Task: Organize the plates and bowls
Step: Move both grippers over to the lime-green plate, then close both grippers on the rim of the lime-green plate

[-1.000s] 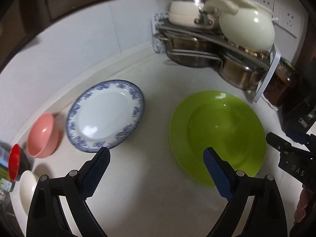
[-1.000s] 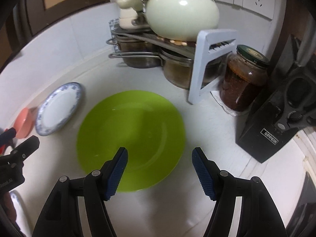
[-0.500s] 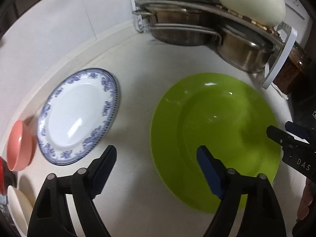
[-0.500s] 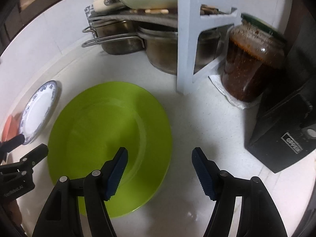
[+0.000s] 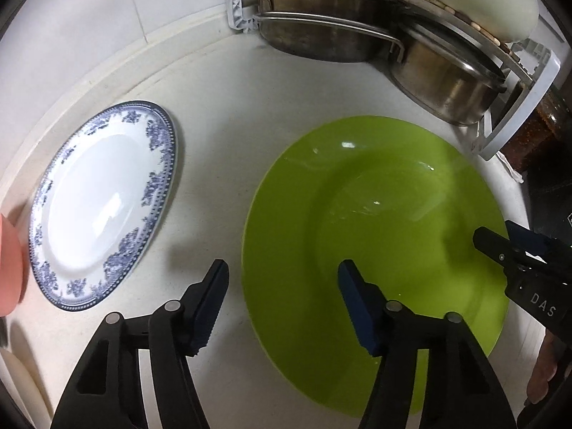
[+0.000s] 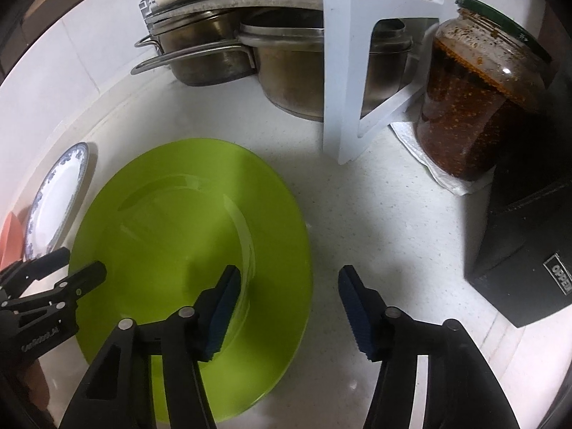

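Observation:
A large green plate (image 5: 375,221) lies flat on the white counter; it also shows in the right wrist view (image 6: 186,236). My left gripper (image 5: 282,293) is open, low over the plate's left rim, one finger outside and one over the plate. My right gripper (image 6: 286,300) is open and straddles the plate's right rim. A blue-patterned white plate (image 5: 103,200) lies to the left, also seen in the right wrist view (image 6: 57,196). A pink bowl (image 5: 9,264) sits at the far left edge.
A white rack (image 6: 354,71) with steel pots (image 5: 443,82) under it stands at the back. A jar of brown paste (image 6: 472,96) and a black box (image 6: 529,246) stand at the right. A white bowl's edge (image 5: 18,389) shows at lower left.
Both grippers have moved down and closer to the green plate, one to each side rim. The pots and plates now look larger; the dishes have not moved.

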{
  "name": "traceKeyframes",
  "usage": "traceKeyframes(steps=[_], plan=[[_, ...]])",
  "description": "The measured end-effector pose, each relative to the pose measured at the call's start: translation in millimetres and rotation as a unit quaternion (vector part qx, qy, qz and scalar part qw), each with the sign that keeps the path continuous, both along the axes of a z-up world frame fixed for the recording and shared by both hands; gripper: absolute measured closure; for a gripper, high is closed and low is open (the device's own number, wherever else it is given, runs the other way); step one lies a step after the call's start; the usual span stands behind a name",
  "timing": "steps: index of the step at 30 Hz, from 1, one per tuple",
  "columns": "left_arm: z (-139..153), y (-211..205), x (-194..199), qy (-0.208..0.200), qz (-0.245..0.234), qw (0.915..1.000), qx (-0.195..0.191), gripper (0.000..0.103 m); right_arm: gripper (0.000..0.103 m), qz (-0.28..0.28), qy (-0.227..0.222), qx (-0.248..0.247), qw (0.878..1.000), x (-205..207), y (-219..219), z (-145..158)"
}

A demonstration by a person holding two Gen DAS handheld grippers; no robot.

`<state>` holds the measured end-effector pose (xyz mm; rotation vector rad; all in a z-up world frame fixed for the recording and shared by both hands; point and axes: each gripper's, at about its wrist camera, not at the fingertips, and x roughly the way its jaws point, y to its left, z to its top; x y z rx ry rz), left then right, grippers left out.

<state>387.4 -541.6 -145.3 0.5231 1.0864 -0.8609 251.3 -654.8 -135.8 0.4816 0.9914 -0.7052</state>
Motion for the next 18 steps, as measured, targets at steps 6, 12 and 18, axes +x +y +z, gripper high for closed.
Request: traceKeyframes(steps=[6, 12, 18], plan=[[-0.3, -0.4, 2.0, 0.011, -0.002, 0.9999, -0.009, 0.048, 0.051, 0.006, 0.000, 0.005, 1.000, 3.5, -2.1, -2.5], [-0.4, 0.1, 3.8, 0.007, 0.007, 0.9999, -0.012, 0.057, 0.061, 0.015, -0.005, 0.012, 1.000, 9.8, -1.2, -3.6], [-0.7, 0.4, 6.9, 0.008, 0.019, 0.9997, -0.016, 0.062, 0.062, 0.010, -0.001, 0.010, 1.000, 13.2, -2.4, -4.1]])
